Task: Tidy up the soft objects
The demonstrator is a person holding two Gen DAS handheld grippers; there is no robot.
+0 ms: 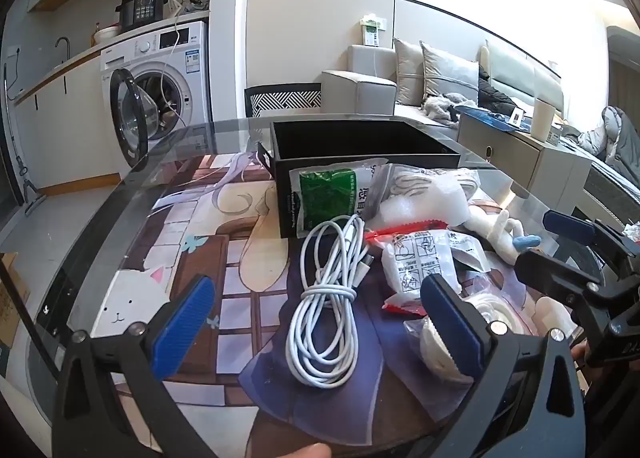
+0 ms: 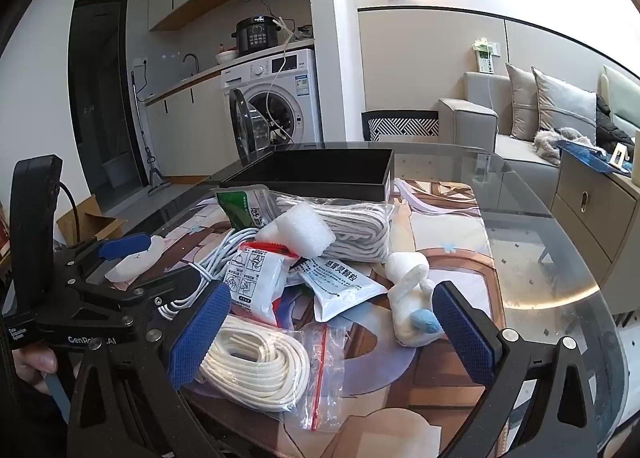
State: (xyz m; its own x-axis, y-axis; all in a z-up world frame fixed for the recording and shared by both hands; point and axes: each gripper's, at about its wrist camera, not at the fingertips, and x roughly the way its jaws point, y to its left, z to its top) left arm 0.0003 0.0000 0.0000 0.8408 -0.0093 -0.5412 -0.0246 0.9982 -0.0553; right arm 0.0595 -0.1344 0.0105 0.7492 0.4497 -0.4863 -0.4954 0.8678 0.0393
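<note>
- A heap of soft items lies on a glass table [image 2: 540, 242] covered by a cartoon-print mat [image 1: 208, 258], in front of both grippers.
- The left gripper [image 1: 320, 328] hangs low over the mat, and a coiled white cable [image 1: 328, 310] lies on the mat directly between its blue pads, touching neither.
- The right gripper [image 2: 332, 334] sits just beside the left one; a clear zip bag of cream cord [image 2: 256, 370] lies under and against its left pad.
- A small white plush toy [image 2: 412, 302] with a blue piece rests just inside its right pad; whether they touch cannot be told.
- Farther back in the heap: a red-edged white packet [image 2: 252, 274], a grey-white sachet [image 2: 340, 282], a white foam block [image 2: 296, 234], a bag of grey-white cord [image 2: 356, 230] and a green-and-white pouch [image 1: 332, 198].
- An open black box [image 1: 360, 142] stands behind the heap, with the pouch leaning against its front wall.
- Both grippers are spread wide and grip nothing.
- A washing machine [image 1: 160, 86] with its door open and a sofa [image 1: 400, 90] stand beyond the table.
</note>
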